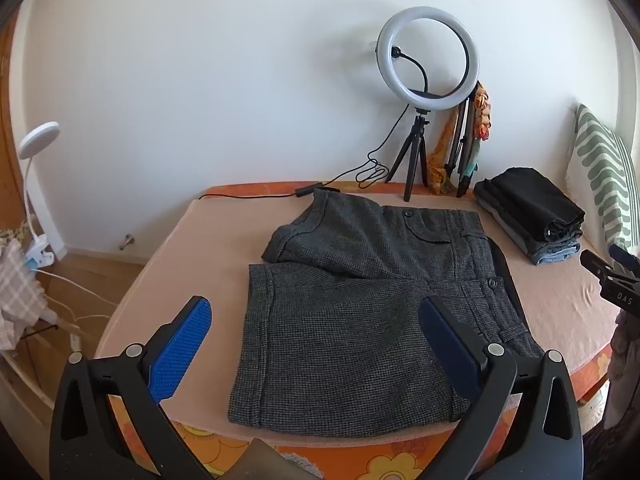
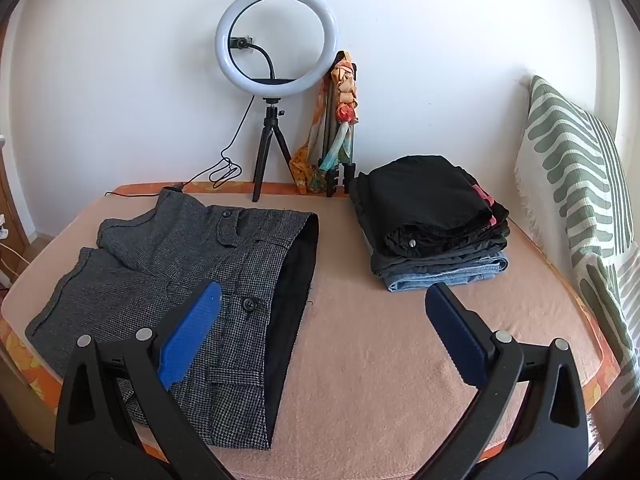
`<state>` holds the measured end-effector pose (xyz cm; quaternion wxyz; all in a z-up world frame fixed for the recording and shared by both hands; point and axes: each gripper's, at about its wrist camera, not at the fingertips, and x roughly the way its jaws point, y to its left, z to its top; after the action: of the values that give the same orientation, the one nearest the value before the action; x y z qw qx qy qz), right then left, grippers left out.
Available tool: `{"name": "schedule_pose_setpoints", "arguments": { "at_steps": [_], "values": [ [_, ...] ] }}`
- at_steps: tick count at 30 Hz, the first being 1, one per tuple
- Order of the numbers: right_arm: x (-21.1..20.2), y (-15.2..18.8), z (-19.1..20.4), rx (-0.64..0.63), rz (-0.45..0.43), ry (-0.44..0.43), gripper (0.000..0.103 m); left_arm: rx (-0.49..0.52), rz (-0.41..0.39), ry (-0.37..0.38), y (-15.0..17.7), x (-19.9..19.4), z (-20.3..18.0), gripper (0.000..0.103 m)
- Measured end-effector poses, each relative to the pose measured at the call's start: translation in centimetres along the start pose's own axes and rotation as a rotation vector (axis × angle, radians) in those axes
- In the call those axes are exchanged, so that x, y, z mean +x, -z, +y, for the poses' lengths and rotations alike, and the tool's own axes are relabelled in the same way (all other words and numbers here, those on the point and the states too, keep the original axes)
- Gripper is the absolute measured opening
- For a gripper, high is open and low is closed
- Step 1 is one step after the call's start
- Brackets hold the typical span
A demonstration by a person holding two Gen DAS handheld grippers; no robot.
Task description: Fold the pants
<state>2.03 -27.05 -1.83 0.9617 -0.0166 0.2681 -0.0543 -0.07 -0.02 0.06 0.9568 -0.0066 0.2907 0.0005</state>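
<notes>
The grey shorts [image 1: 360, 312] are lying flat ahead of and below the left gripper [image 1: 316, 344], left of the right gripper [image 2: 324, 336]. Both are gaping wide, holding nothing. Folding seems unstarted; next, each is needing an edge.

Ring light [image 2: 277, 40] on tripod against wall, cable trailing left. Scarf [image 2: 345, 92] beside it. Stack of folded clothes [image 2: 434, 226] on bed [image 2: 400, 360]. Striped pillow [image 2: 576, 184] at right. Desk lamp [image 1: 38, 140] far left.

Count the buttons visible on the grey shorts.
2. One button sits on the near half of the grey shorts, beside the waistband; the other button sits on the far half. Folds may hide more.
</notes>
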Motion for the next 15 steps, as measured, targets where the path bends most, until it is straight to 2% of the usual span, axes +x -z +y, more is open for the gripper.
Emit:
{"name": "schedule_pose_setpoints", "arguments": {
  "at_steps": [6,15],
  "values": [
    [-0.03,-0.10,-0.15,0.002,0.000,0.003,0.103,-0.010,-0.004,0.001,0.25,-0.24,0.83,0.103],
    [-0.06,-0.07,-0.10,0.007,0.004,0.000,0.103,0.014,-0.009,-0.018,0.38,0.13,0.08,0.103]
  ]
}}
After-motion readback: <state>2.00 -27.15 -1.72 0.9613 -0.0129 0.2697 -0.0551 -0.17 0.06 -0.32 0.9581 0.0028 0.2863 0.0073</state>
